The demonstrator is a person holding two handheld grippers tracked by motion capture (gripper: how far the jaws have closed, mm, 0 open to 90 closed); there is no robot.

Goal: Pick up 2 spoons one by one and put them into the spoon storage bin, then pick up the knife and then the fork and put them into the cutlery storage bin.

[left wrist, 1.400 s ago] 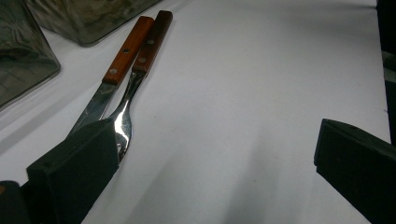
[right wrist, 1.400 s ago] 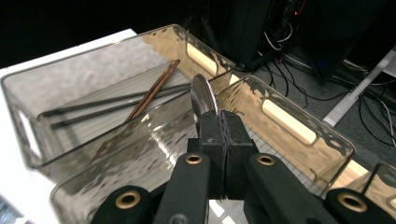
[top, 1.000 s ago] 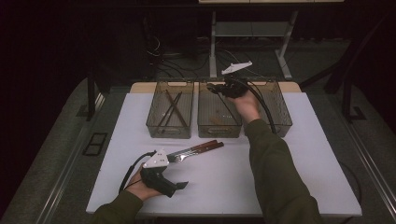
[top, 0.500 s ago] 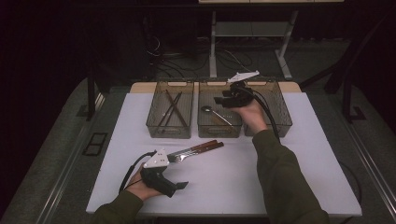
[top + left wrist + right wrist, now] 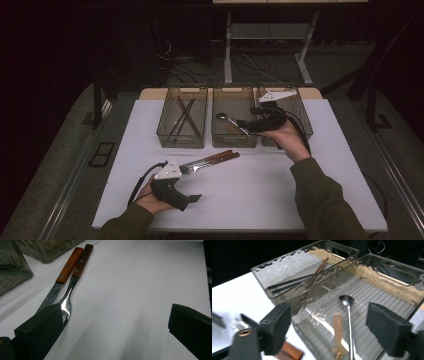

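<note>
My right gripper (image 5: 243, 123) hovers over the middle clear bin (image 5: 234, 141), and its jaws have just been opening with nothing pressed between them (image 5: 329, 325). Below them a metal spoon (image 5: 348, 315) lies on the bin's ribbed floor (image 5: 226, 119), beside a blurred pale wooden piece (image 5: 338, 331). My left gripper (image 5: 190, 185) rests low on the white table near its front edge, open and empty (image 5: 112, 322). A fork (image 5: 65, 306) and a knife (image 5: 53, 293) with brown wooden handles (image 5: 217, 158) lie side by side just past its left jaw.
Three clear bins stand in a row at the back of the table (image 5: 280, 200). The left bin (image 5: 181, 141) holds dark chopsticks (image 5: 292, 282). The right bin (image 5: 304, 122) is partly behind my right hand. Cables and a desk frame sit beyond the table.
The right gripper has drawn back toward the person and a little right. Its jaws went from shut to wide open, and the spoon now lies in the middle bin. The left gripper stayed still.
</note>
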